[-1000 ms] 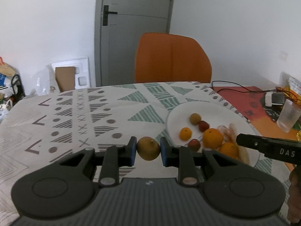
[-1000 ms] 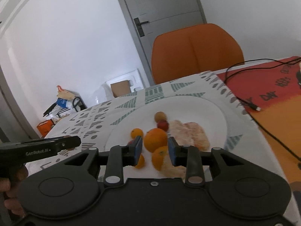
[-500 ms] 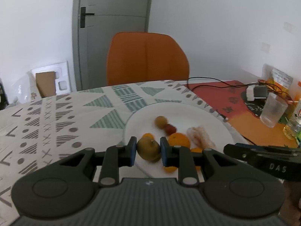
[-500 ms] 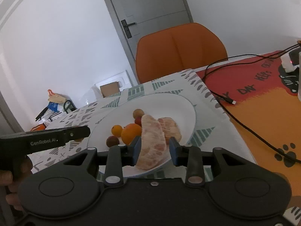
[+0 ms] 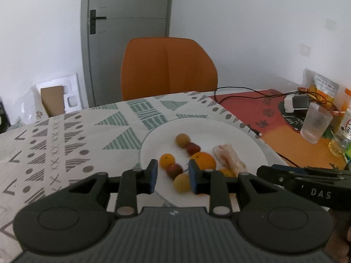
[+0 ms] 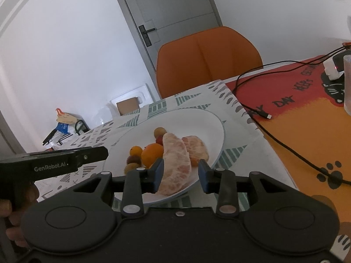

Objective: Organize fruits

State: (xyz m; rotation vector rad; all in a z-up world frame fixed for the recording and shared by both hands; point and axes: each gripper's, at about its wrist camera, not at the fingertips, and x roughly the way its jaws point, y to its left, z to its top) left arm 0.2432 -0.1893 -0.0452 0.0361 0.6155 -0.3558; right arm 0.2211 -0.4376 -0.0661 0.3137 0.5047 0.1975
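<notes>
Where writing is readable: "DAS" on the right gripper point(image 6: 181, 173), seen from the left wrist; "GenRobot.AI" on the left gripper point(image 5: 172, 176), seen from the right wrist; "DAY" on the red-orange mat point(image 6: 307, 100).
Left fingers: narrow gap, jaws just been opening; one yellow-brown fruit point(image 5: 181, 182) lies between them on the plate, clear of the left pad.
Right fingers: somewhat apart, just been opening; a peeled segment point(image 6: 176, 166) between them touches only the left pad and rests at the plate's near rim.
Plate point(image 5: 219, 129): one, white, on the patterned tablecloth point(image 5: 65, 149).
Fruits counted: two yellow-brown, two dark red, at least two orange, two peeled segments.
Only in left view: one glass point(image 5: 314, 123).
Only in right view: the second segment point(image 6: 196, 148), whole.
</notes>
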